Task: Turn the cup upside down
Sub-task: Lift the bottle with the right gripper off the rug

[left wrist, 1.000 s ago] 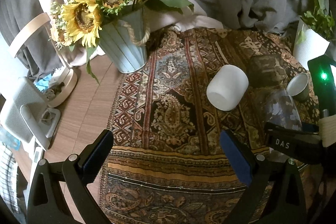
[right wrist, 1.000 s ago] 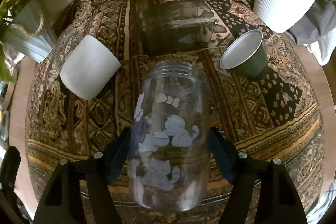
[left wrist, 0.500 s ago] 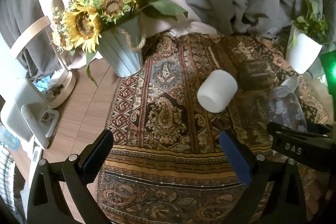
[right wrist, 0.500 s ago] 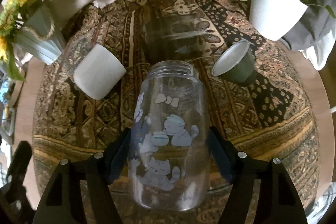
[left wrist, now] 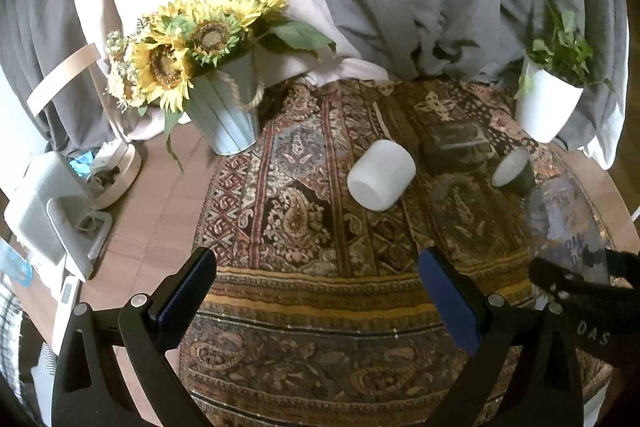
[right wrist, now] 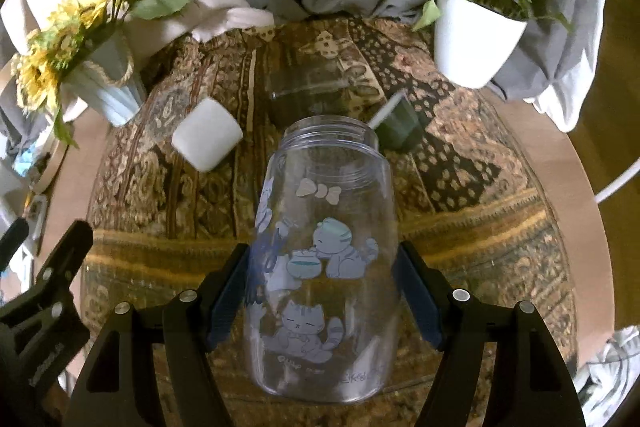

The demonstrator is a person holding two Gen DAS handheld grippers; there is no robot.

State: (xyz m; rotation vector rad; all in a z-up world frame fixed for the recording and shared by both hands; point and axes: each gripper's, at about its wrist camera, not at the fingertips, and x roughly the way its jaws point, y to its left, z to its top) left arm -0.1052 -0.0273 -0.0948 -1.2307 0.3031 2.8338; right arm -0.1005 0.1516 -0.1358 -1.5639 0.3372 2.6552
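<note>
My right gripper point(right wrist: 322, 291) is shut on a clear plastic cup with cartoon cats point(right wrist: 324, 259), its open mouth pointing away from me, held above the patterned cloth point(right wrist: 460, 187). The same cup shows faintly at the right of the left wrist view point(left wrist: 568, 219). My left gripper point(left wrist: 316, 291) is open and empty above the near part of the cloth point(left wrist: 304, 219). A white cup point(left wrist: 380, 175) lies on its side on the cloth, also seen in the right wrist view point(right wrist: 206, 139).
A small green cup with white inside point(left wrist: 514, 171) point(right wrist: 398, 125) lies tipped near a dark glass box point(left wrist: 456, 147). A sunflower pot point(left wrist: 224, 115) stands back left, a white plant pot point(left wrist: 548, 111) back right. Grey fabric hangs behind.
Both grippers have risen and pulled back from the table, so everything looks smaller. The clear cup stays held in the right gripper.
</note>
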